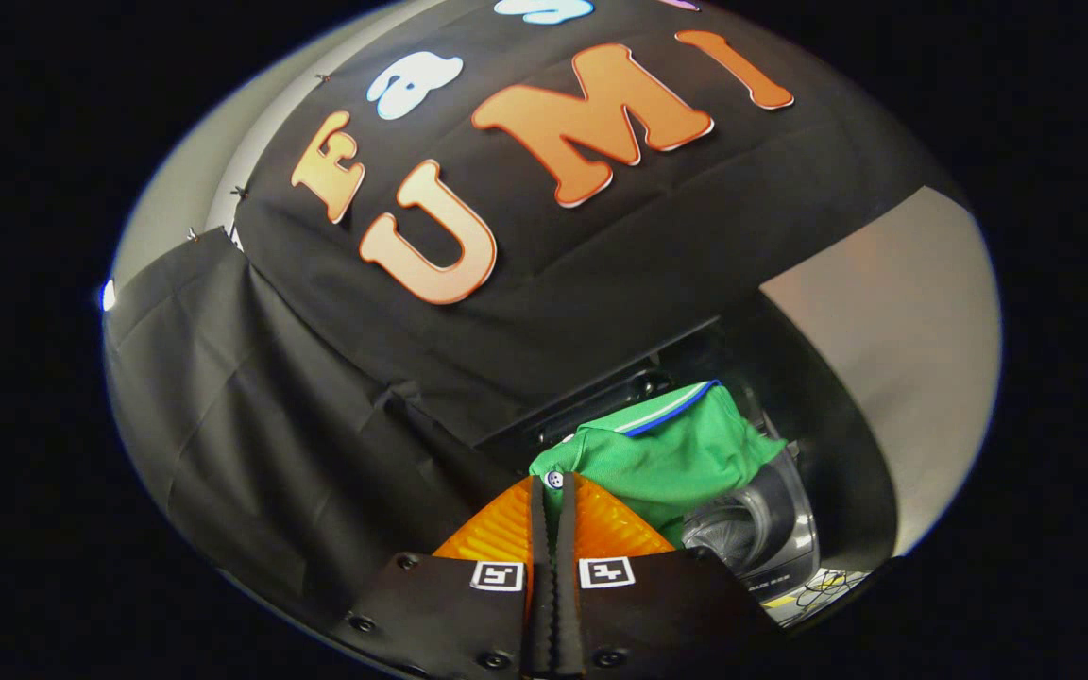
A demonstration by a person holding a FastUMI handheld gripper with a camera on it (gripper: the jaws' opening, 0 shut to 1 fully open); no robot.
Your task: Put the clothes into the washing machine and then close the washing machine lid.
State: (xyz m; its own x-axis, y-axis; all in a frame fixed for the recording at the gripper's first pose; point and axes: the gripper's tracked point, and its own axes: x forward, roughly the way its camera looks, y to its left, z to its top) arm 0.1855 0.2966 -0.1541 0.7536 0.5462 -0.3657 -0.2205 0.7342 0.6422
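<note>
Currently my claw (553, 491) is pinched on the green knit polo shirt with a white-and-blue striped collar (667, 453); both fingers press a fold near its white button. The shirt hangs just ahead of the fingertips, bunched, directly above the open round steel drum of the grey washing machine (742, 534). Judgement: carry phase, drop not yet done. To do it well, I should lower the shirt until its trailing hem is inside the drum mouth before spreading the claw, so no cloth drapes over the rim and blocks the lid. Lid position: cannot tell.
</note>
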